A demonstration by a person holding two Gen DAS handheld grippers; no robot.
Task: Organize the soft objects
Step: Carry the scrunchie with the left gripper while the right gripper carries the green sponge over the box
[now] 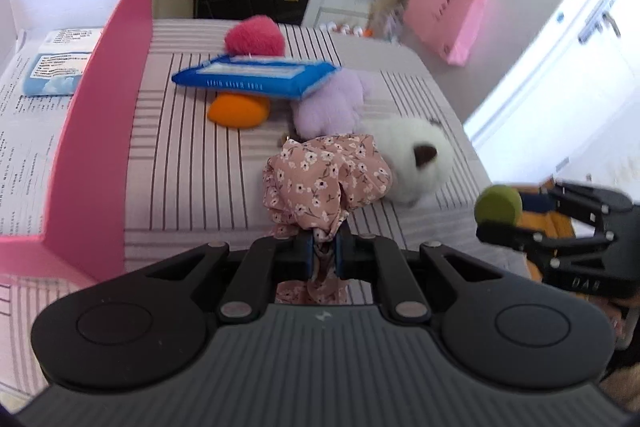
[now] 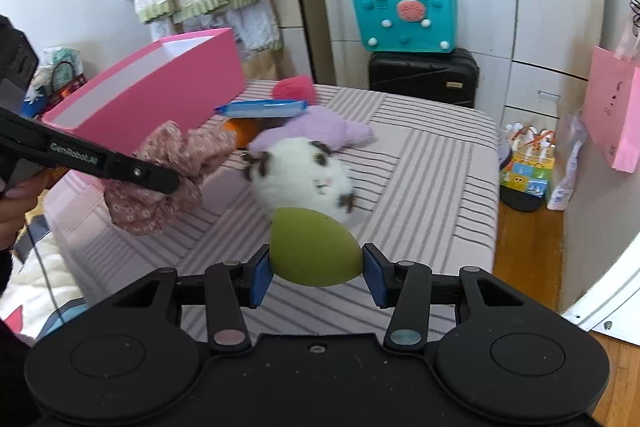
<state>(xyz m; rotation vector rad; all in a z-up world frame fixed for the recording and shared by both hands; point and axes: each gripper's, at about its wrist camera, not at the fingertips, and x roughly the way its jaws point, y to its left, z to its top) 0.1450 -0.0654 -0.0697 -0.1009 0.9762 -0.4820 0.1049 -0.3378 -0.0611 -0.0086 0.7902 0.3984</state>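
Observation:
My left gripper (image 1: 324,253) is shut on a pink floral scrunchie (image 1: 326,179), held above the striped bed; from the right wrist it shows at the left (image 2: 172,183) with the scrunchie (image 2: 168,167) bunched around its tip. My right gripper (image 2: 316,277) is shut on a green egg-shaped sponge (image 2: 312,247), and it appears at the right edge of the left wrist view with the sponge (image 1: 498,205). On the bed lie a white plush (image 1: 412,155), a lilac plush (image 1: 332,103), an orange sponge (image 1: 238,111), a blue wipes pack (image 1: 256,75) and a red pompom (image 1: 254,37).
An open pink box (image 1: 104,107) stands at the left on the bed (image 1: 192,167), with a light blue packet (image 1: 60,67) inside. Beyond the bed are a black suitcase (image 2: 424,75), a teal bag (image 2: 404,17) and a pink paper bag (image 2: 612,115). A hand (image 2: 12,203) grips the left tool.

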